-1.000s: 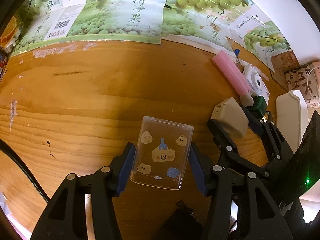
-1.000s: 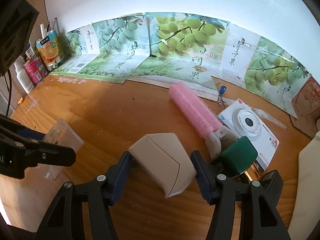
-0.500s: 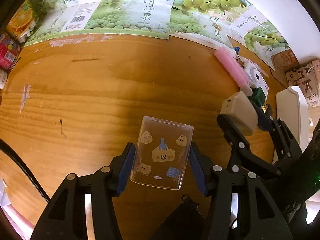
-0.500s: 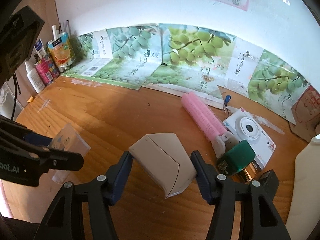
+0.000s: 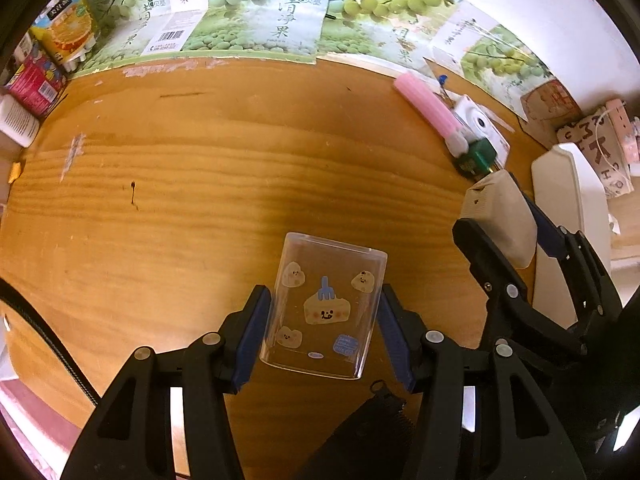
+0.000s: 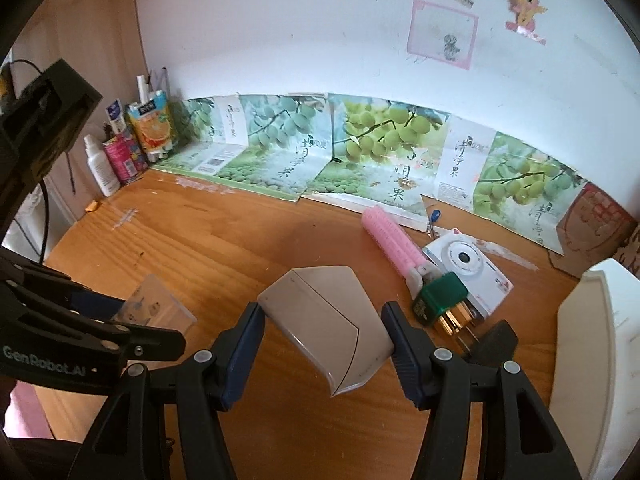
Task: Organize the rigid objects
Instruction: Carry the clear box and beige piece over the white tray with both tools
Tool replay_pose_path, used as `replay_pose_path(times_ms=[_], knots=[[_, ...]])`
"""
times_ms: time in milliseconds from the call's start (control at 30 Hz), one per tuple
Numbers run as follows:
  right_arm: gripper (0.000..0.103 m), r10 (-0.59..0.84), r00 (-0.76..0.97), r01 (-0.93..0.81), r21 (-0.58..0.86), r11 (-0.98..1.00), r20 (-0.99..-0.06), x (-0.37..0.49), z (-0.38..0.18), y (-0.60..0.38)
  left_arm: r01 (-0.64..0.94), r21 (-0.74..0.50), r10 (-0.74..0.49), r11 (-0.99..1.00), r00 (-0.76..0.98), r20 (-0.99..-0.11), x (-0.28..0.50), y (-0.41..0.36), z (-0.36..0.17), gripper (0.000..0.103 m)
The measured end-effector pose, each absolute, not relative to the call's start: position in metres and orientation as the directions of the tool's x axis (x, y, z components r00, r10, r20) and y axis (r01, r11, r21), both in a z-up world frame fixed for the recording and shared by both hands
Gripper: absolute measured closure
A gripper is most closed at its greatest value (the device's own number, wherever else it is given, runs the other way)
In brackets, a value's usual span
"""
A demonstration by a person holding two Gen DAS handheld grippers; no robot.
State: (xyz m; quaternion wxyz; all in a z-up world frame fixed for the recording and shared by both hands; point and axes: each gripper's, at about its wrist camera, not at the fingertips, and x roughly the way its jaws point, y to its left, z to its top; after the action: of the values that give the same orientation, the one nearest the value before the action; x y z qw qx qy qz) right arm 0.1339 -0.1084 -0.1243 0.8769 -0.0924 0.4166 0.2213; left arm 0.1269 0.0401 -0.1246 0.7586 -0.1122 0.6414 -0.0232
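The left hand-held gripper (image 5: 324, 320) is clamped on a clear plastic box (image 5: 326, 306) printed with cartoon faces, its blue pads pressed to the box's two long sides, held above the wooden tabletop (image 5: 200, 184). Beside it, the right hand-held gripper (image 6: 324, 332) is closed around a beige wedge-shaped case (image 6: 326, 320), also lifted off the wood. Farther back on the right lie a green-capped bottle (image 6: 440, 298), a white toy camera (image 6: 466, 266) and a pink roller (image 6: 390, 240), close together. Grape-printed cardboard (image 6: 320, 152) lines the wall behind.
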Motion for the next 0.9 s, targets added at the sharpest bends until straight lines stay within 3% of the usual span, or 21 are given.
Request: replay_pose_path(times_ms=[900], knots=[[0.042, 0.332, 0.546, -0.535, -0.015, 0.845, -0.769, 0.032, -0.073, -0.205, -0.123, -0.191, -0.161, 0.974, 0.222, -0.962, 0.046, -0.051, -0.086, 0.045]])
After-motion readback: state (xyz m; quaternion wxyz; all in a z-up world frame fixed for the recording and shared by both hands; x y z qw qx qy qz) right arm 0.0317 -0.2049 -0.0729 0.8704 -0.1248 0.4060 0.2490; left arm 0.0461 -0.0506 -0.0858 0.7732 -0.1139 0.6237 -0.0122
